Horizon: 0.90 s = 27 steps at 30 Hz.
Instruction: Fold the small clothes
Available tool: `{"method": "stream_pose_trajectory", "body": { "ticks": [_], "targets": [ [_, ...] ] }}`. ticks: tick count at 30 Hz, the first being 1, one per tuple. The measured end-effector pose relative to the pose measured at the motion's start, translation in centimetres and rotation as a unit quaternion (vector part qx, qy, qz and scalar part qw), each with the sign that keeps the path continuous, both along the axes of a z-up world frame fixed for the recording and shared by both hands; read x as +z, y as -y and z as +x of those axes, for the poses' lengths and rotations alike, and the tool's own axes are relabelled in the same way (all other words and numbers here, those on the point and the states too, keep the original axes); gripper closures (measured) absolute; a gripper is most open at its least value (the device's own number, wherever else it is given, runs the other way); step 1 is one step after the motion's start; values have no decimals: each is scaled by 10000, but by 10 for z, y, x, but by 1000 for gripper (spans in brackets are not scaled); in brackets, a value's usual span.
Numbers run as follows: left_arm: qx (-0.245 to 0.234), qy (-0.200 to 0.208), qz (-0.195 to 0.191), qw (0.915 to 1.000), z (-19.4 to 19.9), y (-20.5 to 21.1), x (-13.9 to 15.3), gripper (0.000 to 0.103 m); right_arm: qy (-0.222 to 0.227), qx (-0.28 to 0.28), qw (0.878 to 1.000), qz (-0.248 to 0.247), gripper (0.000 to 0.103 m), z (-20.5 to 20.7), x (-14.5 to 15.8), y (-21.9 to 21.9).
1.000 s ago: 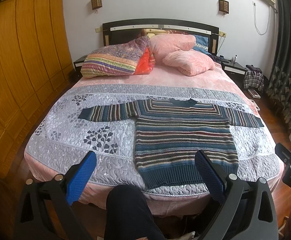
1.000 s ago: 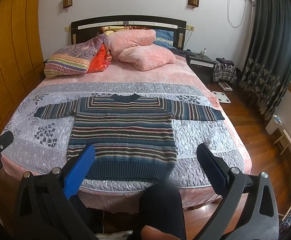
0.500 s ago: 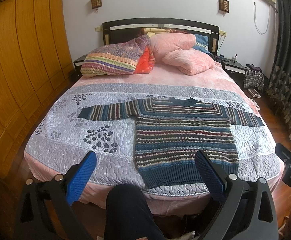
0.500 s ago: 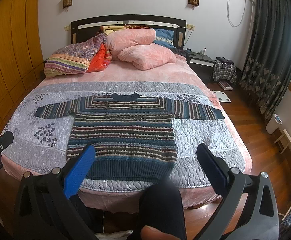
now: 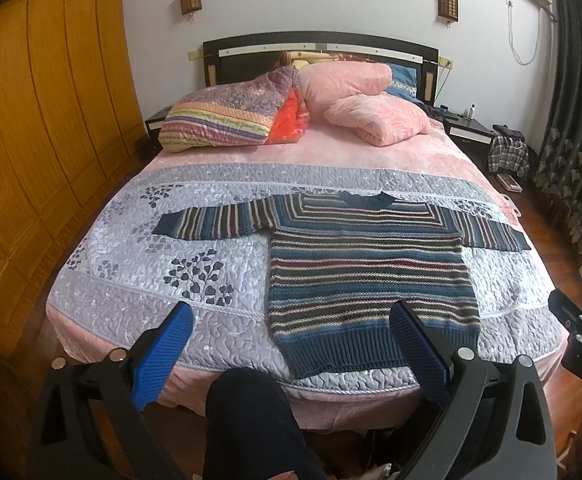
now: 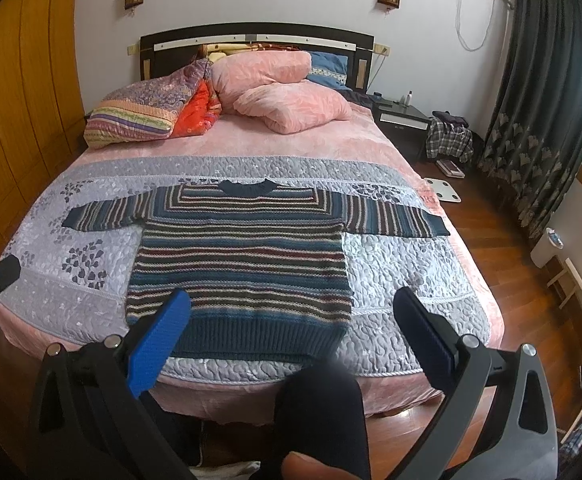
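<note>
The bed [image 5: 103, 320] wears a pink sheet with a grey floral quilt [image 5: 139, 264] across its near half. A striped sweater [image 5: 367, 276] lies flat on the quilt, sleeves spread, hem toward the foot. By the headboard sit a multicoloured folded quilt [image 5: 219, 120] and two pink pillows [image 5: 375, 116].

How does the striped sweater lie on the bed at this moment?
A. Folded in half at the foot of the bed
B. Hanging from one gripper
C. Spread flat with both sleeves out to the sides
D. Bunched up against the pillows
C: the striped sweater lies flat on the bed, sleeves outstretched, both grippers open and empty.
</note>
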<state>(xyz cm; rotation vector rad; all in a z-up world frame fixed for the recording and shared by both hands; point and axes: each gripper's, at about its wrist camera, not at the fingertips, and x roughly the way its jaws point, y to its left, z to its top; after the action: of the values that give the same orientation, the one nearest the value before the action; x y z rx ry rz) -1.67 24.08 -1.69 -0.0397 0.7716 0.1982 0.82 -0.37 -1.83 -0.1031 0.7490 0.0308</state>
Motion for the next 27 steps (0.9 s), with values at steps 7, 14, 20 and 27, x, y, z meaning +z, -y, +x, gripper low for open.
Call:
{"method": "stream_pose_trajectory", "body": {
  "ticks": [7, 14, 20, 27],
  "targets": [
    [8, -259, 127, 9996, 37, 0, -21, 4, -77, -13, 9997, 232, 3, 44, -23, 27],
    [-370, -680, -523, 9956, 99, -2, -64, 4, -614, -374, 9968, 360, 3, 119, -71, 77],
    [-848, -942, -879, 9880, 162, 5, -110, 4, -1011, -940, 9820, 1292, 10, 194, -127, 162],
    [-818, -809, -1192, 9862, 224, 9, -154, 4, -1808, -1841, 9227, 2863, 42, 279, -218, 280]
  ]
}}
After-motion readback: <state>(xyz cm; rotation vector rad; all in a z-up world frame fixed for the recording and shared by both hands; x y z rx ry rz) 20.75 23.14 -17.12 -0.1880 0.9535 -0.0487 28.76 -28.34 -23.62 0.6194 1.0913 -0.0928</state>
